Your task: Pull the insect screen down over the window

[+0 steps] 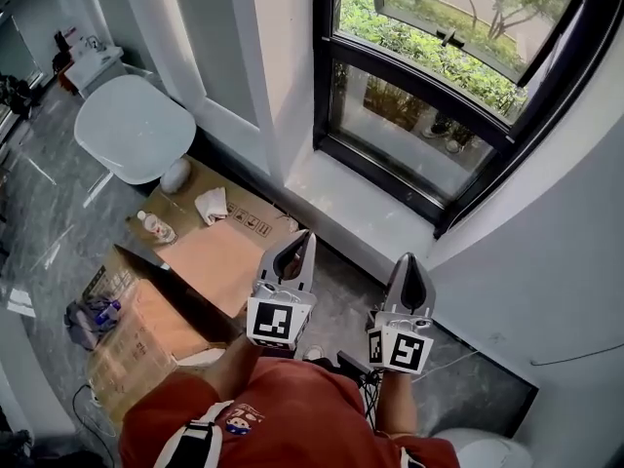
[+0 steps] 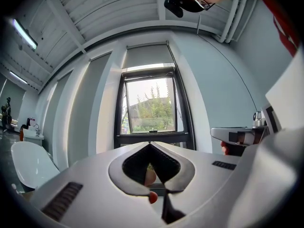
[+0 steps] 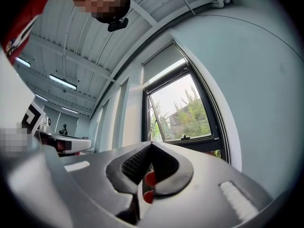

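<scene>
The black-framed window (image 1: 439,96) fills the upper right of the head view, with its upper sash tilted open onto greenery. In the left gripper view the window (image 2: 149,108) stands straight ahead, under a grey panel (image 2: 147,56) that sits above the frame. That panel (image 3: 164,61) also shows in the right gripper view, above the window (image 3: 180,113). My left gripper (image 1: 302,237) and right gripper (image 1: 409,261) hang side by side, low and short of the sill, pointing at the window. Both are shut and hold nothing. The left gripper (image 2: 150,145) and right gripper (image 3: 151,144) each show their jaws closed together.
A white sill (image 1: 361,208) runs below the window. On the floor to the left lie flattened cardboard (image 1: 210,256), a brown box (image 1: 136,344), a small bottle (image 1: 156,227) and a white chair (image 1: 136,125). A cable (image 1: 458,364) trails on the floor at the right.
</scene>
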Available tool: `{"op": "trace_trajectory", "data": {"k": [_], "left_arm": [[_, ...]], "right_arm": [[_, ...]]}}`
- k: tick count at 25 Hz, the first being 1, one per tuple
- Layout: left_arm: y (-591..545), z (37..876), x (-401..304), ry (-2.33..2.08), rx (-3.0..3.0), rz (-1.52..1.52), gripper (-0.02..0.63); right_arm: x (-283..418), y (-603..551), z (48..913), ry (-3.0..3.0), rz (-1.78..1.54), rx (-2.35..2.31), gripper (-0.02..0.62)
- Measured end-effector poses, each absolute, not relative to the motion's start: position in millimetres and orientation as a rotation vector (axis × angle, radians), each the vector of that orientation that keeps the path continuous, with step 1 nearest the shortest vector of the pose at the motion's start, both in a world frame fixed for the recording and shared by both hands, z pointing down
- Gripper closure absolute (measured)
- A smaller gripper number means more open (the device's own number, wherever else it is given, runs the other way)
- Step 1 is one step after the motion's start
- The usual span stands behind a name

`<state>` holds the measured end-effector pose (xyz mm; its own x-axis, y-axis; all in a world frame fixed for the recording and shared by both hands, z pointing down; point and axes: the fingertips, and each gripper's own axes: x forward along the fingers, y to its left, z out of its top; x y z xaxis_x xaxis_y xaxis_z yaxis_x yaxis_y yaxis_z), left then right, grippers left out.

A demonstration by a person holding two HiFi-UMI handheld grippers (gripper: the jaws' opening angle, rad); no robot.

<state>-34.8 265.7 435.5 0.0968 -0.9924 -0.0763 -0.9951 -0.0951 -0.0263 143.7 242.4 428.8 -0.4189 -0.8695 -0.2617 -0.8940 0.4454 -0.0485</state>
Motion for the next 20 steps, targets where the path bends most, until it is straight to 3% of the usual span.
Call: {"op": "trace_trajectory", "data": {"k": [20], "left_arm": [[93.3,446.5,-117.0,1.976,-2.441,0.169,0.601]], "right_arm": [[51.7,87.3,425.7,2.450,0.241,-1.670,0.588]]}}
